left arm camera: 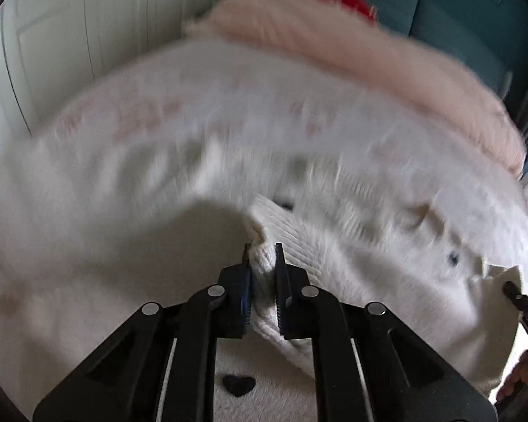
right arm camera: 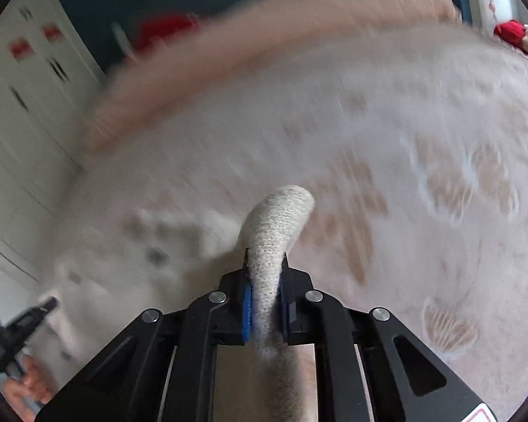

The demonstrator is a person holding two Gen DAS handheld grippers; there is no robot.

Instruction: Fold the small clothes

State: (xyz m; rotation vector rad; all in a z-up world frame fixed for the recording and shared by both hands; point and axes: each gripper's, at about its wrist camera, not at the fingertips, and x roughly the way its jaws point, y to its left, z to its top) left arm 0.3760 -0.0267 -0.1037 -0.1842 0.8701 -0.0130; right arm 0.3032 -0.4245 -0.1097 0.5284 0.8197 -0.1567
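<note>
Grippers point(left arm camera: 263, 251) point(right arm camera: 265, 256) clamp white knit garment point(left arm camera: 292, 232).

Two wrist fisheyes, both close above a white bedspread

Each camera looked forward and steeply down along its own gripper's fingers, with blurred cloth filling the view. The left view faced a white door point(left arm camera: 70, 35); the right view faced white cupboards point(right arm camera: 28, 88). Both shared the white bedspread point(left arm camera: 123, 183) point(right arm camera: 387, 112) and the pink blanket point(left arm camera: 352, 56) point(right arm camera: 264, 35) at its far edge.
</note>
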